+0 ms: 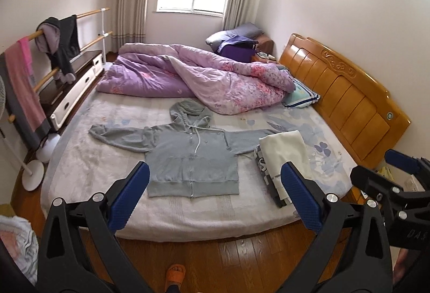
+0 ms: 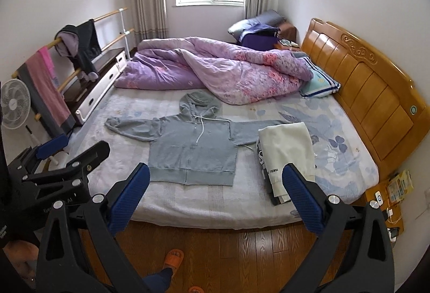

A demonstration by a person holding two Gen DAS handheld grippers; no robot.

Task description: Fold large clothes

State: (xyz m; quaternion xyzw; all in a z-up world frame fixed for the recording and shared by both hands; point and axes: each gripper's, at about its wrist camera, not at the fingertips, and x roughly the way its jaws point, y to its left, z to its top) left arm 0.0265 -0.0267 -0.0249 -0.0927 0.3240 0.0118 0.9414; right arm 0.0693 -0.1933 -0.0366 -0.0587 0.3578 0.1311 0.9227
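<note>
On the far left, a clothes rail (image 1: 67,32) carries a pink towel (image 1: 22,77) and a dark jacket (image 1: 64,42), with a white fan (image 2: 14,104) beside it. Left hand-held gripper (image 1: 215,196): both blue pads spread wide apart, holding nothing, raised over the near edge of the bed (image 1: 188,217). Grey zip hoodie (image 1: 188,150): lies flat on the bed, front up, zip closed, sleeves stretched out to both sides, hood pointing toward the purple quilt (image 1: 204,77) bunched at the far side. Just right of the hoodie, a stack of folded clothes (image 1: 285,155) covers the end of its right sleeve. Right hand-held gripper (image 2: 215,196): pads likewise wide apart and empty, above the bed edge. Wooden headboard (image 2: 371,94): bounds the bed on the right
</note>
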